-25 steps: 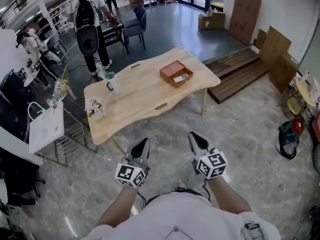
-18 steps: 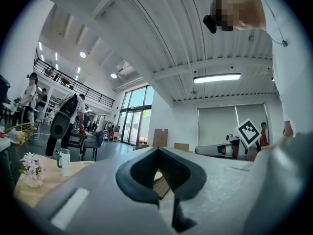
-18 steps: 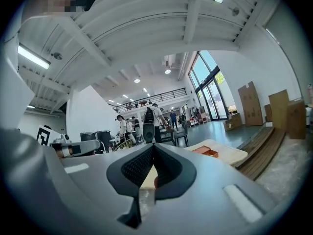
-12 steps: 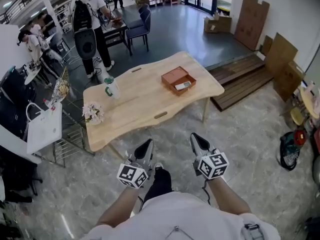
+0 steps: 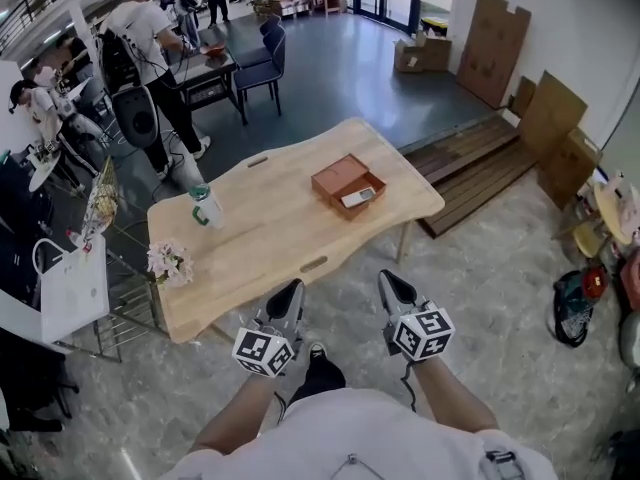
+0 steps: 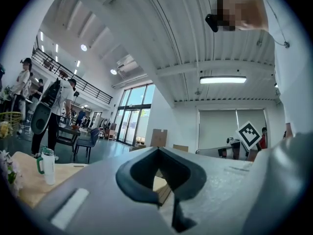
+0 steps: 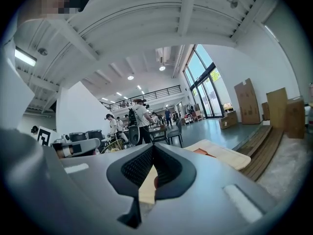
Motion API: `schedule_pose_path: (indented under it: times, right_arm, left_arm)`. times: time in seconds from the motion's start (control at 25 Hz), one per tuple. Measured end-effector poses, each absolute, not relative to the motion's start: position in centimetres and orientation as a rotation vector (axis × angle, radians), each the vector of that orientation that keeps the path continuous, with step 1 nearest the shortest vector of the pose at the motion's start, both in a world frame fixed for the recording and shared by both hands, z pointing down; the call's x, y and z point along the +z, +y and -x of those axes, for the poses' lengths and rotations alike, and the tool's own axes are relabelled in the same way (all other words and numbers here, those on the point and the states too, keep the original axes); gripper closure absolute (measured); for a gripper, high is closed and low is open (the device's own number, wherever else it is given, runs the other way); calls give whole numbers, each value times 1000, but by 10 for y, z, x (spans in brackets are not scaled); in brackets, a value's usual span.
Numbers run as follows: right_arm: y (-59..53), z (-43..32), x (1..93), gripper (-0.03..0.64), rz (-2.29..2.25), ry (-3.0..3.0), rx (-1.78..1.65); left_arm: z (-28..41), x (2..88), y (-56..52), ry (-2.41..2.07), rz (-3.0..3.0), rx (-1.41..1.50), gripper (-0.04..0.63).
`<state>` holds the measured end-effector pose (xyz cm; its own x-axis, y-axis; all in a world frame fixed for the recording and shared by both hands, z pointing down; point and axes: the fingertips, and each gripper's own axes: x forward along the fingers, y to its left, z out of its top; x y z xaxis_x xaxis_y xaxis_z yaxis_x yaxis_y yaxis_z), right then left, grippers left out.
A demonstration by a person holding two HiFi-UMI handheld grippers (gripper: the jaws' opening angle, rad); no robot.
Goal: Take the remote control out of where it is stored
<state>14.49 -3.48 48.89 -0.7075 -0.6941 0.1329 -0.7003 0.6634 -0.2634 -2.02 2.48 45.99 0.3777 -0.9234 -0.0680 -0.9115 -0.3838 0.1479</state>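
Note:
A grey remote control (image 5: pixel 357 197) lies in an open orange-brown box (image 5: pixel 335 176) on the far right part of a light wooden table (image 5: pixel 270 238). The box's orange edge (image 7: pixel 203 152) also shows in the right gripper view. My left gripper (image 5: pixel 290 290) and right gripper (image 5: pixel 385 280) hang side by side close to my body, short of the table's near edge and well away from the box. Both point toward the table. In their own views the left gripper (image 6: pixel 159 151) and right gripper (image 7: pixel 152 148) have jaws closed together, holding nothing.
A bottle with a green handle (image 5: pixel 205 206) and a small bunch of flowers (image 5: pixel 168 261) stand on the table's left part. People (image 5: pixel 140 38) stand behind it. A white bag (image 5: pixel 70 293) hangs at left; wooden pallets (image 5: pixel 480 153) and a backpack (image 5: pixel 572 308) lie right.
The table has come a little nearer and shifted left in the head view. The person with the backpack has stepped left. Both grippers keep their place and stay shut.

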Motion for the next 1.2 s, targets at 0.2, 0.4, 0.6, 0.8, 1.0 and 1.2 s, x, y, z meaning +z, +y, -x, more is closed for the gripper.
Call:
schedule_pose_path:
  times: [0.2, 0.4, 0.6, 0.8, 1.0, 1.2]
  right_arm:
    - [-90, -115, 478, 589, -1234, -2828, 463]
    - [-148, -80, 473, 589, -1281, -2830, 478]
    - [-197, -47, 471, 589, -1316, -2829, 474]
    - [-226, -35, 475, 589, -1332, -2820, 445]
    - [-250, -43, 492, 589, -1362, -2782, 493]
    - [-289, -37, 500, 589, -1299, -2811, 501]
  left_arm:
    - [50, 449, -42, -1641, -2563, -212, 594]
    - [82, 442, -101, -1595, -2605, -209, 595]
    - [112, 444, -151, -1559, -2625, -211, 594]
    - [124, 454, -190, -1521, -2631, -213, 594]
    - [129, 466, -217, -1491, -2621, -197, 595]
    - [134, 477, -254, -1521, -2583, -188, 595]
